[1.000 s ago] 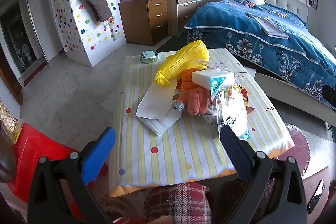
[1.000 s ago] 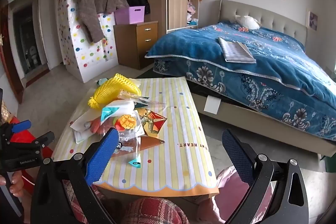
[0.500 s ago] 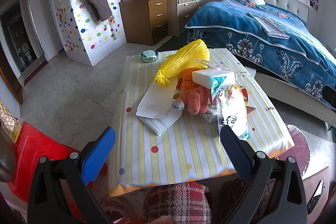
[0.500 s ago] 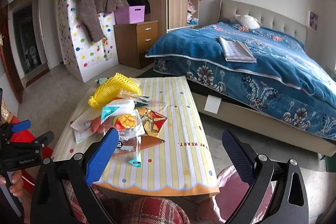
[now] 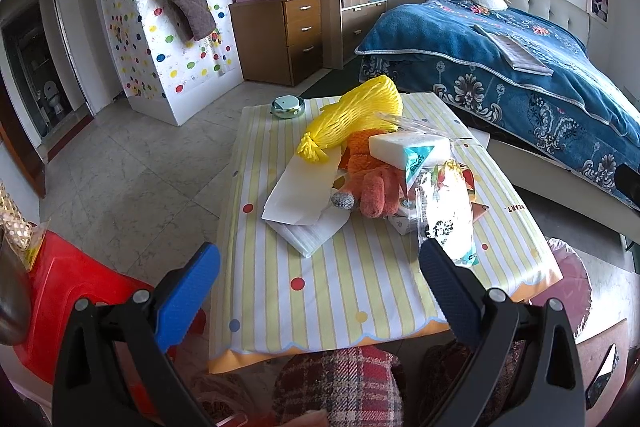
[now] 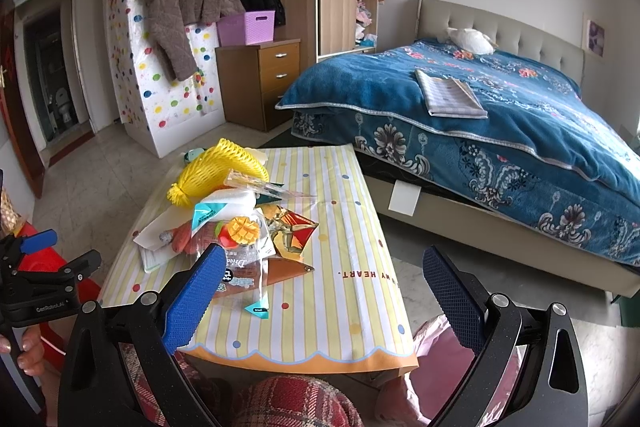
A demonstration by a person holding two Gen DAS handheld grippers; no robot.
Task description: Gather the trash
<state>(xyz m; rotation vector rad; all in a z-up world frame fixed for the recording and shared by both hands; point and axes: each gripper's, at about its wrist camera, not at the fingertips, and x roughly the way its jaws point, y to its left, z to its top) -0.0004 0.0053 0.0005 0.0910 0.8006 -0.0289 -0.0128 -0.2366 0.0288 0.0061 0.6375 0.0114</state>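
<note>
A heap of trash lies on a low table with a striped cloth (image 5: pixel 320 287) (image 6: pixel 344 235). It holds a yellow foam net (image 5: pixel 356 115) (image 6: pixel 220 175), a white tissue pack (image 5: pixel 408 147), an orange plush toy (image 5: pixel 372 183), white paper (image 5: pixel 304 191), a clear dried-fruit bag (image 5: pixel 444 219) (image 6: pixel 240 247) and a colourful wrapper (image 6: pixel 288 231). My left gripper (image 5: pixel 320 283) is open and empty above the table's near edge. My right gripper (image 6: pixel 320 295) is open and empty above the near right part of the table.
A small green round tin (image 5: pixel 288 105) sits at the table's far end. A red plastic stool (image 5: pixel 60 291) stands at the left. A pink bag (image 6: pixel 444 359) hangs below the table's right corner. A bed with a blue cover (image 6: pixel 500 115) stands at the right.
</note>
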